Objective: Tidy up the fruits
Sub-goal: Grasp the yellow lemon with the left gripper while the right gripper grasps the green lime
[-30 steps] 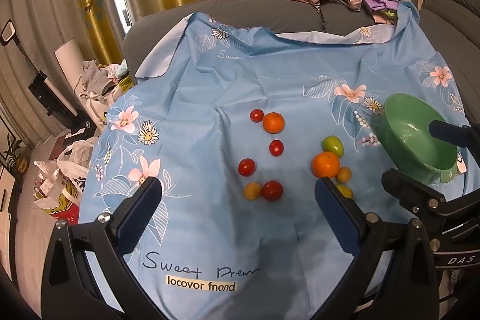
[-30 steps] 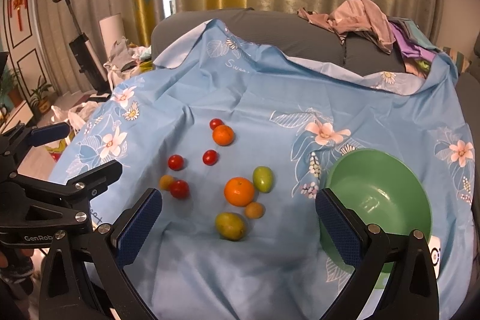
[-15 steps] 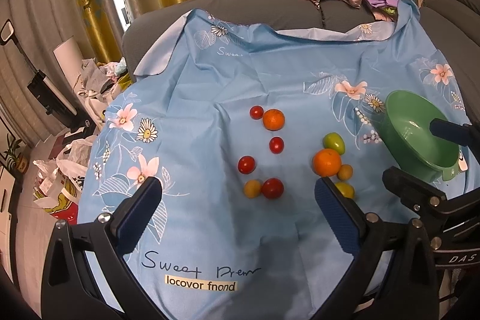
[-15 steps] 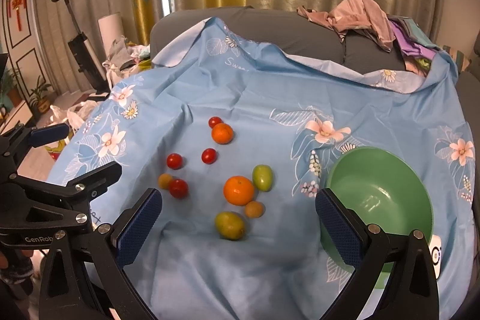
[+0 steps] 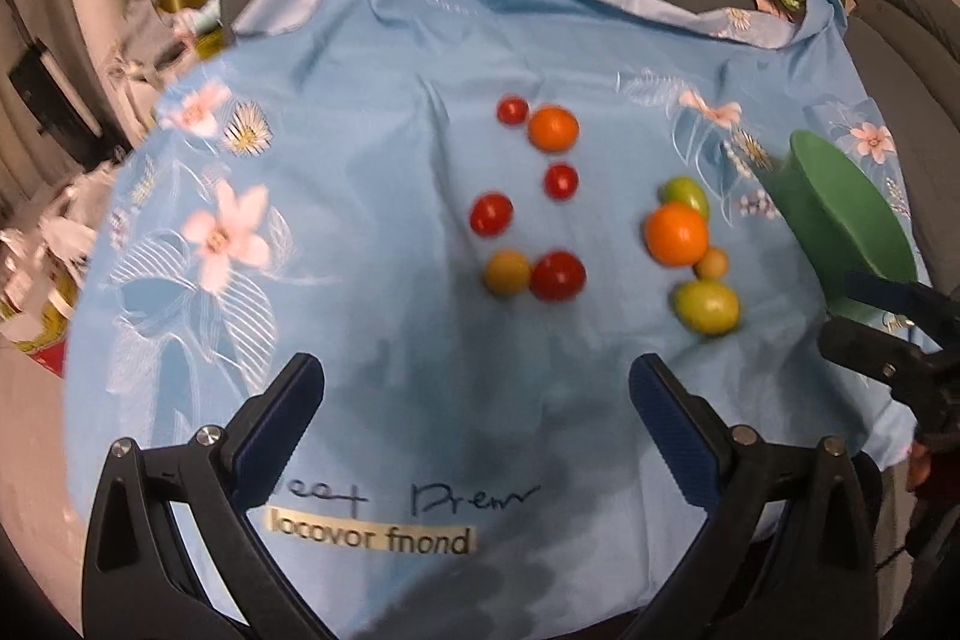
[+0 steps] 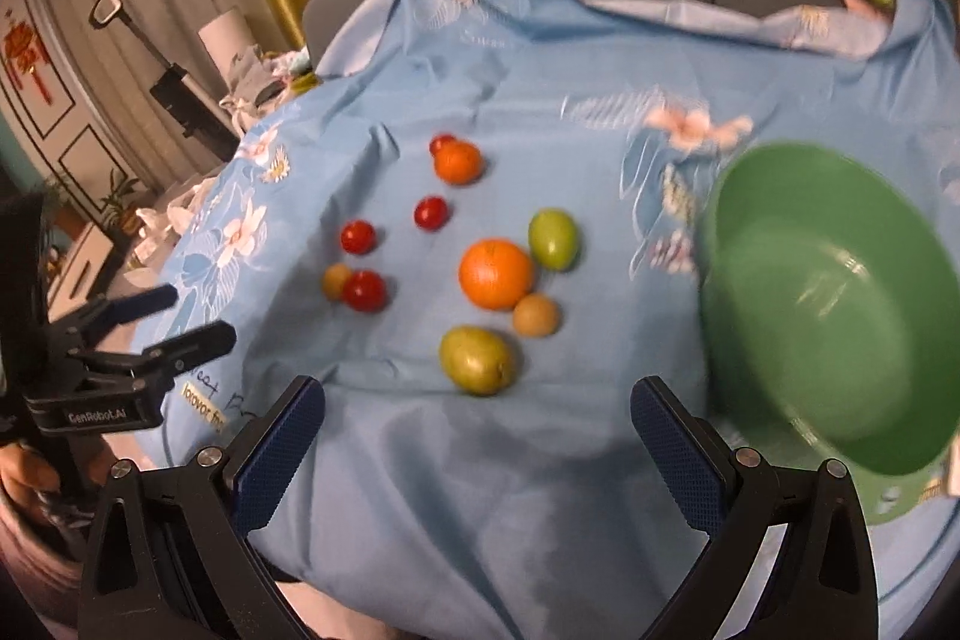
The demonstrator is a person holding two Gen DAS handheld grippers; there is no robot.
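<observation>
Both our released grippers, left gripper (image 5: 474,394) and right gripper (image 6: 477,409), have dropped closer toward the fruit, ready to sort into the green bowl (image 6: 828,316).

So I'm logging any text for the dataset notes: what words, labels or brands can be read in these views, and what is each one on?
"locovor fnond": white strip on the light blue flowered cloth, left wrist view.
"Prem" (roughly; handwriting-style, the word before it half hidden): same cloth, above the strip.
"GenRobot.AI": black body of the left gripper, right wrist view.
Script at the cloth's far edge and print beside the green plastic bowl: too blurred.
</observation>
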